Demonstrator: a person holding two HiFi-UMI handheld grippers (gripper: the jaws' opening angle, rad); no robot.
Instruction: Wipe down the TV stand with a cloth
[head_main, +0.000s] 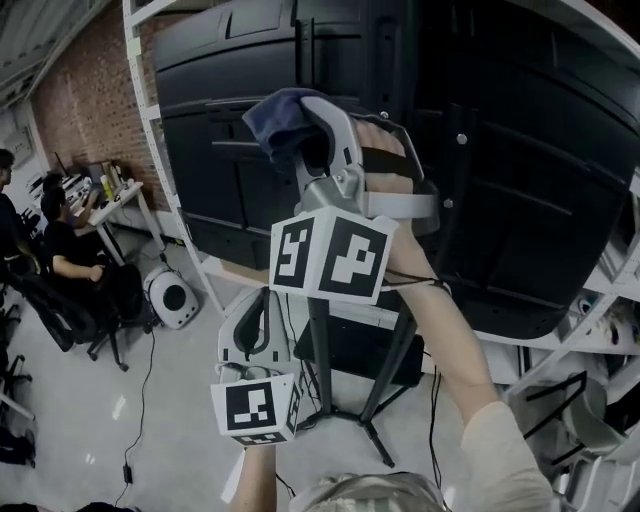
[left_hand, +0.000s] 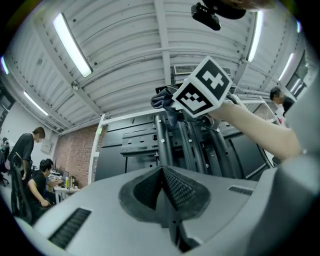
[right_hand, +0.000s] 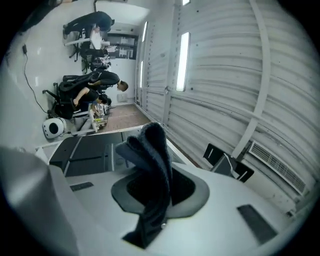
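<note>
A dark blue cloth bunches out of my right gripper, which is shut on it and raised high against the black back of the TV. The cloth hangs folded between the jaws in the right gripper view, with the TV's top edge just beyond. The TV stand's black pole and splayed legs rise from the floor below. My left gripper sits lower, pointing up at the stand's mount bars. It is shut with nothing between its pads.
Two people sit at a desk at far left, beside a round white device on the floor. A cable trails across the floor. White frame bars edge the TV, and white shelving stands at right.
</note>
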